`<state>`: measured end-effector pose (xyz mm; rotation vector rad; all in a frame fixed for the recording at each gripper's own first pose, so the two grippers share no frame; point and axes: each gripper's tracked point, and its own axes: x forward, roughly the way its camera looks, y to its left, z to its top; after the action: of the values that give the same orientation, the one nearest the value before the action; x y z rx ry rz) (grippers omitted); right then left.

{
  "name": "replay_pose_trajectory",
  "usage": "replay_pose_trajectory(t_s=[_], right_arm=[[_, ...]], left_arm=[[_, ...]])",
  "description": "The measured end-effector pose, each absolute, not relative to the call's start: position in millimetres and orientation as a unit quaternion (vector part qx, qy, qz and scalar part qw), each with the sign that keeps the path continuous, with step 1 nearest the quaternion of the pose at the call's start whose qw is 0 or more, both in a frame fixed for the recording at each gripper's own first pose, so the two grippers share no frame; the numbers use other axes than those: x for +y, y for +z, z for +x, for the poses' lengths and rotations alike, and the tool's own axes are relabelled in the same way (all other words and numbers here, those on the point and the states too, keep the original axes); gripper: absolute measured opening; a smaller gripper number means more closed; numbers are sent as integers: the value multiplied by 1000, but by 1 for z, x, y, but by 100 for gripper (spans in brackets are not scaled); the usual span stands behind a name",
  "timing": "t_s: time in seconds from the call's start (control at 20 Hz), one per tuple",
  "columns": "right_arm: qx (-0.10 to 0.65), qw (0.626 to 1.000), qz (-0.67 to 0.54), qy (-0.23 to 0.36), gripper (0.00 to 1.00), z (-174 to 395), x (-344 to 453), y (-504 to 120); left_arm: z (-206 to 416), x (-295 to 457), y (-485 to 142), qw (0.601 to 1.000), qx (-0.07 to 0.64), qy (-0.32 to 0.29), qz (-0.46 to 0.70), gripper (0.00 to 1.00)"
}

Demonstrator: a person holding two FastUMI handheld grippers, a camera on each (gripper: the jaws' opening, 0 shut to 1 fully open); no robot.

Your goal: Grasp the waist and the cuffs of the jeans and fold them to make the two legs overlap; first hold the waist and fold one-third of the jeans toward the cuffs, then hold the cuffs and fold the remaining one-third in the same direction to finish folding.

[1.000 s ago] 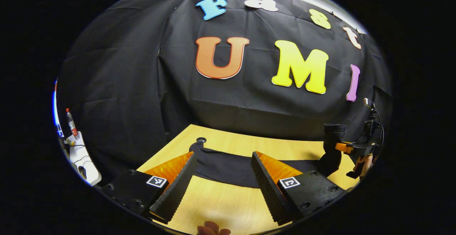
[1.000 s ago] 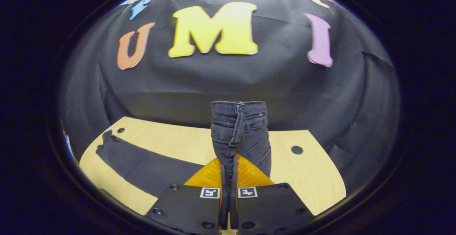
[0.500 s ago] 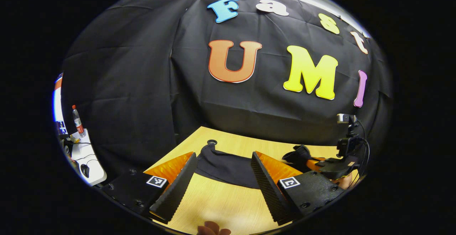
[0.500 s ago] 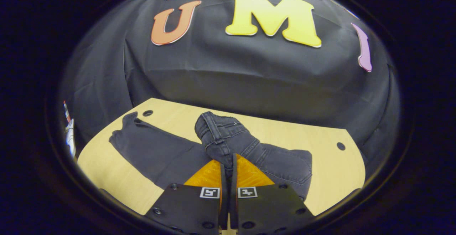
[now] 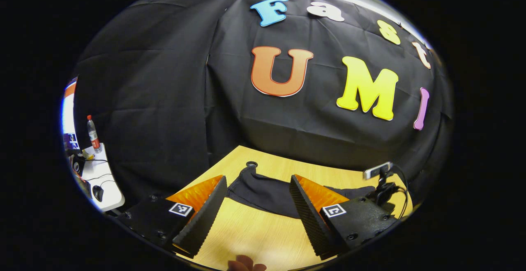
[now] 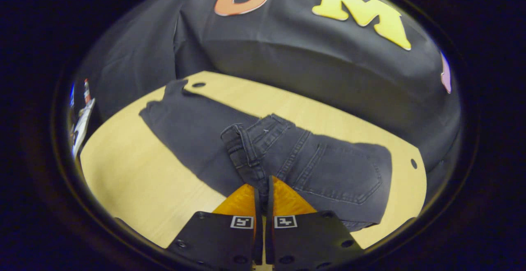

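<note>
Here, the scene in lines:
Jeans: one dark pair of jeans (image 6: 287, 156) lies on the one wooden table (image 6: 135, 180). The waist part is folded over onto the legs, and the back pocket faces up.
Waist: the waist (image 6: 242, 147) is bunched and a little lifted above the legs, at the tips of the right gripper.
Cuffs: the cuffs (image 6: 172, 92) lie flat at the far left end of the table, beside a round hole (image 6: 199, 84).
Right gripper: the right gripper (image 6: 263, 186) has its two fingers pressed together on the waist cloth.
Left gripper: the left gripper (image 5: 257, 205) has its fingers spread wide, above the bare table (image 5: 254, 234), with nothing between them. The cuff end of the jeans (image 5: 263, 191) lies just beyond the tips.
Left gripper view only: the other gripper (image 5: 384, 182) with its cable at the right, low over the jeans; a white side table (image 5: 102, 180) at the left edge with one bottle (image 5: 93, 128) on it; some fingertips (image 5: 245, 263) at the bottom edge.
Holes: two round holes in the table top, the second (image 6: 413, 163) at the right end.
</note>
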<state>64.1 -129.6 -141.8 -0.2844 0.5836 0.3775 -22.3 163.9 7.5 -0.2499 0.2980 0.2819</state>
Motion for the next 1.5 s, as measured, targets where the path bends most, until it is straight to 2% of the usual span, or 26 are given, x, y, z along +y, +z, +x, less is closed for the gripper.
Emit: replay_pose_trajectory(t_s=[0.15,0.3,0.35,0.45,0.5,0.6,0.65,0.95,1.15,1.35,1.4,1.5], right_arm=[[275,931,-145,190,5,64,-128,-142],[294,922,-109,228,25,57,-118,-143],[304,914,-93,251,46,49,-112,-139],[287,916,-104,262,87,45,-116,-125],[272,918,-108,267,93,44,-118,-112],[237,928,-107,266,96,43,-130,-81],[218,935,-105,261,95,44,-141,-64],[148,962,-84,215,96,27,-209,9],[117,977,-52,169,96,2,-258,57],[82,988,-18,128,94,-11,-295,101],[73,990,-10,119,96,-15,-302,112],[53,993,-1,105,94,-24,-316,132]], left_arm=[[-14,166,2,970,150,133,-134,98],[3,162,-9,967,162,121,-153,99],[6,161,-13,966,164,117,-159,99],[15,164,-30,961,174,112,-181,99],[20,165,-43,956,182,113,-199,99],[27,170,-69,938,200,120,-257,99],[32,172,-84,924,207,125,-297,99],[60,194,-160,820,239,179,-489,99],[92,199,-189,761,235,204,-569,99],[95,215,-225,707,244,236,-620,99],[98,217,-228,697,238,236,-634,100],[106,224,-226,688,223,233,-651,98]])
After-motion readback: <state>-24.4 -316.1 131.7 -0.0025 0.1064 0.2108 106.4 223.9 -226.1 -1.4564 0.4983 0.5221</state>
